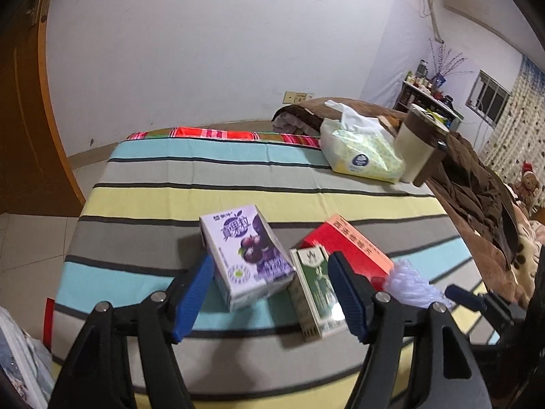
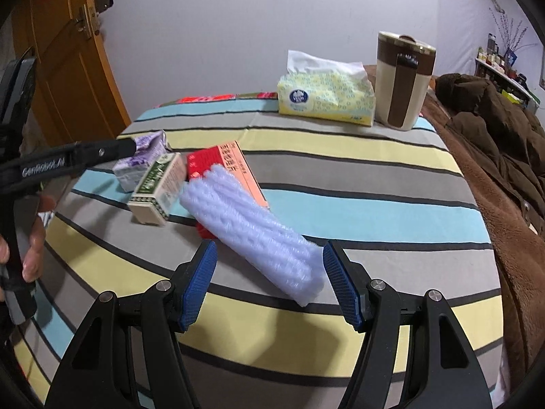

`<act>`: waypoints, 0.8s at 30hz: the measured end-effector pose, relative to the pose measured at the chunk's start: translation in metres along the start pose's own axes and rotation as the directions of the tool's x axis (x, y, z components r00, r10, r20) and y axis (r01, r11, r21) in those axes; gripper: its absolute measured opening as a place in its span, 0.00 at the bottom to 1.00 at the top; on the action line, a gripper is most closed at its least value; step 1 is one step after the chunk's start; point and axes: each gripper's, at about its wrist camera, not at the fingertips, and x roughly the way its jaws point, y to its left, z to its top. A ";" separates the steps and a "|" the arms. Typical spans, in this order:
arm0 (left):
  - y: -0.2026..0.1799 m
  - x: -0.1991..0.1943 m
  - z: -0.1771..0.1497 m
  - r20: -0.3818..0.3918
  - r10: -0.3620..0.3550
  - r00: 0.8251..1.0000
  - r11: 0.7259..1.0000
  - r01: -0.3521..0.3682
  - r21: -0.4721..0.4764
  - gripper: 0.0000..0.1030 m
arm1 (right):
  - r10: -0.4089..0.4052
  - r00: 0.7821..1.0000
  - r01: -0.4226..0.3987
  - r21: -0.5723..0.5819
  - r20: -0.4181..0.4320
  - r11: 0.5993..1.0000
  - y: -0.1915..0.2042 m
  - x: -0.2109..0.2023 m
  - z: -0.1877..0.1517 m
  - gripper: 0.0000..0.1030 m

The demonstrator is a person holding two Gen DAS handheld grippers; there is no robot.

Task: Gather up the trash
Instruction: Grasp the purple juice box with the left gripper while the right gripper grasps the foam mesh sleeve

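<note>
"GenRobot.AI" marks the left hand-held gripper [image 2: 133, 148].

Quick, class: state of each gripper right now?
Left gripper: open, fingers either side of the purple juice carton, not pressing it.
Right gripper: open, foam sleeve between its fingers, not gripped.

A striped cloth [image 2: 340, 170] is spread over the table. At its far edge a yellow tissue pack [image 2: 325, 99] is set just beside a brown-and-cream lidded canister [image 2: 402, 85]. A brown blanket [image 2: 494, 129] is heaped to the right, and a wooden door [image 2: 64, 68] is seen at left
</note>
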 end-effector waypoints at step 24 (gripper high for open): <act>0.040 0.028 -0.012 -0.078 0.108 0.991 0.993 -0.112 -0.047 0.57 | 0.070 0.997 -0.071 0.054 0.010 0.996 0.004 0.001 -0.004 0.28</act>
